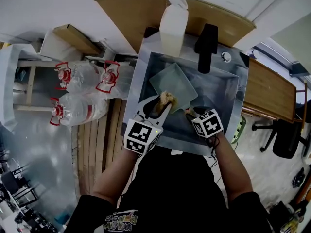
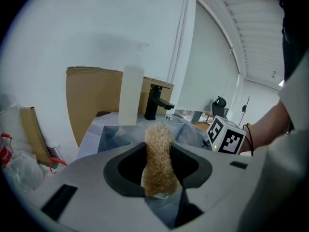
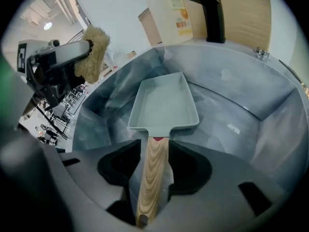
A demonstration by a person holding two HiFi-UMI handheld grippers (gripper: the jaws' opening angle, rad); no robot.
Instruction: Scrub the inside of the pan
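A grey-green rectangular pan (image 1: 174,84) lies in the steel sink (image 1: 146,62). Its wooden handle (image 3: 150,178) points toward me. My right gripper (image 3: 153,163) stands open around that handle, with thin gaps at the pads. In the head view the right gripper (image 1: 192,113) is at the sink's near right. My left gripper (image 2: 158,163) is shut on a tan bristly scrubbing pad (image 2: 158,161). It holds the pad (image 1: 168,99) just above the pan's near left corner. The right gripper view shows the pad (image 3: 94,52) raised clear of the pan (image 3: 164,103).
A black faucet (image 1: 206,40) and a tall white bottle (image 1: 173,25) stand at the sink's back rim. A brown board (image 1: 141,8) leans behind. Large water bottles (image 1: 77,93) lie on the floor to the left, and a wooden desk (image 1: 267,91) is on the right.
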